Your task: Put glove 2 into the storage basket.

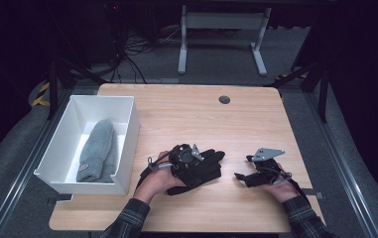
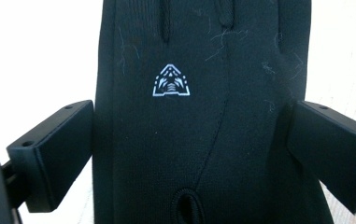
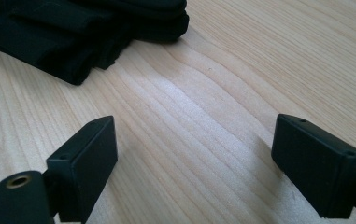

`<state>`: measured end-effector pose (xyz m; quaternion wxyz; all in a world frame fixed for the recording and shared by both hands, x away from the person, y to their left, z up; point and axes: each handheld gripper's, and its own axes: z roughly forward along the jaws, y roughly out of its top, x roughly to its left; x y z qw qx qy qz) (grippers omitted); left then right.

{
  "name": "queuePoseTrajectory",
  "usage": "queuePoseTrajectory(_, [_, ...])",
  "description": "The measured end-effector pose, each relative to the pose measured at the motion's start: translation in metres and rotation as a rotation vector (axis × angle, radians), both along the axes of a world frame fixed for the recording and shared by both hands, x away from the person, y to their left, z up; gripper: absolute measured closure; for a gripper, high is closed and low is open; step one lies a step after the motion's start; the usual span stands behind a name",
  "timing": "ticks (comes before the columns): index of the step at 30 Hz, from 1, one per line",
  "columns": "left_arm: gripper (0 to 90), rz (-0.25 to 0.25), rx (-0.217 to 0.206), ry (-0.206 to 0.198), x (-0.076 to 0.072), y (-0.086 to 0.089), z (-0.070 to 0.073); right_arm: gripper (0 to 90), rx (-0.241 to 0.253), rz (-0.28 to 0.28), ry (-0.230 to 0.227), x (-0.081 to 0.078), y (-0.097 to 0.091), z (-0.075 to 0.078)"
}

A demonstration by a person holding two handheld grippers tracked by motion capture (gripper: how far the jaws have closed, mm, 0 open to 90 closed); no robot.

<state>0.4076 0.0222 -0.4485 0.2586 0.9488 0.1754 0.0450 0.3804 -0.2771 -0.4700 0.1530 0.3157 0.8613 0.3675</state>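
A black glove (image 1: 211,166) lies flat on the wooden table (image 1: 216,124) near its front edge. In the left gripper view the glove (image 2: 203,154) shows a small white emblem (image 2: 171,81) on its back. My left gripper (image 1: 192,157) hangs right over the glove, pointing down at it. Its jaws (image 2: 189,116) stand wide, one at each side of the glove, and do not squeeze it. To the right, my right gripper (image 1: 243,167) rests low over bare wood, open with nothing between its jaws (image 3: 194,126). The glove's fingers (image 3: 73,37) lie beyond it at the upper left.
A white bin (image 1: 127,129) stands at the table's left side with a grey knitted mitten (image 1: 98,148) lying inside. A round cable hole (image 1: 224,99) sits near the far edge. Bare wood stretches across the middle and right.
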Motion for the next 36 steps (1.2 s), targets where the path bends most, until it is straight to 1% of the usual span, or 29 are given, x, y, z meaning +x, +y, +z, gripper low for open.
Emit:
queuePoseTrajectory(3, [2.9,0.006,-0.027,0.045,0.004,0.002,-0.005,15.0,0.000,0.000,0.000,0.000,0.000,0.000])
queuePoseTrajectory(4, [3.3,0.007,-0.037,0.077,0.006,0.004,-0.006,15.0,0.000,0.000,0.000,0.000,0.000,0.000])
queuePoseTrajectory(7, [9.1,-0.009,-0.048,0.079,0.005,0.006,-0.005,15.1,0.001,0.000,0.000,0.000,0.000,0.000])
queuePoseTrajectory(9, [15.0,-0.016,-0.042,0.081,0.004,0.006,-0.003,15.2,0.001,0.001,0.000,0.000,0.000,0.000])
queuePoseTrajectory(10, [18.6,-0.020,-0.046,0.081,0.003,0.006,-0.002,15.2,0.001,0.000,0.000,0.000,0.000,0.000])
queuePoseTrajectory(11, [24.2,-0.039,-0.058,0.098,0.002,0.006,0.000,15.2,0.001,0.001,0.000,0.000,0.000,0.000])
queuePoseTrajectory(12, [34.2,-0.051,-0.063,0.111,0.001,0.007,0.001,15.3,0.001,0.000,0.000,0.000,0.000,0.000])
queuePoseTrajectory(13, [41.8,-0.052,-0.065,0.126,0.001,0.007,0.002,15.3,0.001,0.000,0.000,-0.001,0.000,0.000])
queuePoseTrajectory(15, [54.5,-0.054,-0.080,0.166,0.001,0.007,0.002,15.3,0.001,-0.002,0.001,-0.001,-0.001,0.000])
queuePoseTrajectory(16, [58.8,-0.053,-0.080,0.181,0.001,0.007,0.003,15.3,0.000,-0.002,0.000,-0.001,-0.001,0.000])
queuePoseTrajectory(18, [64.5,-0.033,-0.075,0.190,0.001,0.006,0.004,15.3,0.000,-0.002,0.001,-0.001,-0.001,0.000])
queuePoseTrajectory(19, [65.3,-0.026,-0.071,0.192,0.001,0.006,0.006,15.3,0.001,-0.002,0.001,-0.001,-0.001,0.000])
queuePoseTrajectory(20, [66.0,-0.016,-0.071,0.184,0.000,0.006,0.007,15.3,0.001,-0.002,0.001,-0.001,-0.001,0.000])
queuePoseTrajectory(21, [66.3,-0.016,-0.071,0.184,0.000,0.006,0.007,15.3,0.001,-0.002,0.001,-0.001,-0.001,0.000])
queuePoseTrajectory(22, [66.3,0.000,-0.071,0.172,-0.002,0.006,0.010,15.3,0.001,-0.001,0.001,-0.001,-0.001,0.000])
queuePoseTrajectory(24, [66.5,0.027,-0.077,0.173,-0.003,0.007,0.015,15.3,0.001,-0.001,0.001,-0.001,-0.001,0.000])
queuePoseTrajectory(25, [66.4,0.030,-0.075,0.160,-0.002,0.008,0.019,15.3,0.002,-0.001,0.001,-0.001,-0.001,0.000])
queuePoseTrajectory(26, [66.4,0.048,-0.091,0.154,-0.003,0.010,0.023,15.3,0.001,-0.001,0.001,-0.001,-0.001,0.000])
queuePoseTrajectory(29, [66.3,0.078,-0.123,0.153,-0.004,0.013,0.034,15.3,0.001,-0.001,0.001,-0.001,-0.001,0.000])
queuePoseTrajectory(34, [66.3,0.117,-0.148,0.155,-0.004,0.018,0.051,15.3,0.002,-0.001,0.001,-0.001,-0.001,0.000])
queuePoseTrajectory(36, [66.3,0.122,-0.153,0.148,-0.004,0.021,0.060,15.3,0.002,-0.001,0.001,-0.001,-0.001,0.000])
